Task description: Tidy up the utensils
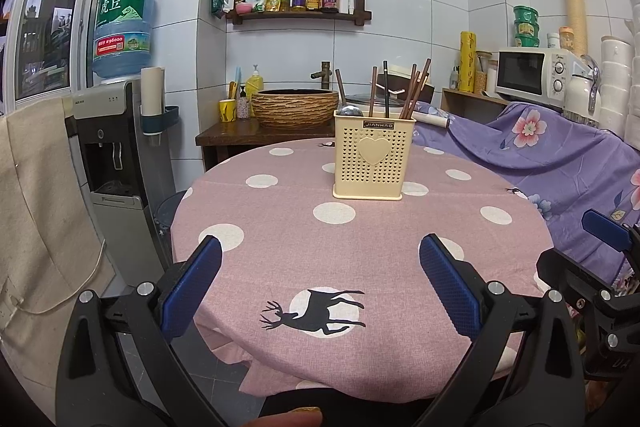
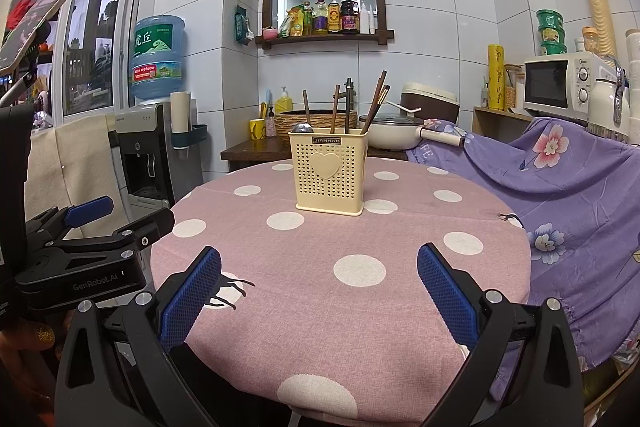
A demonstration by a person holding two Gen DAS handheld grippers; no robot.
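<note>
— Where are we?
— White-tiled kitchen; round table under a pink polka-dot tablecloth; a cream perforated plastic utensil holder stands upright near its far middle, holding brown wooden chopsticks and a metal spoon.
— And the tools?
— Left gripper and right gripper hover at the near edge; jaws spread wide, both empty.

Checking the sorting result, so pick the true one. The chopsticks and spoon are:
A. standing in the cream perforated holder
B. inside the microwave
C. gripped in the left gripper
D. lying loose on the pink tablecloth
A: the chopsticks and metal spoon stand in the cream holder; the left gripper and right gripper are open and empty.
</note>
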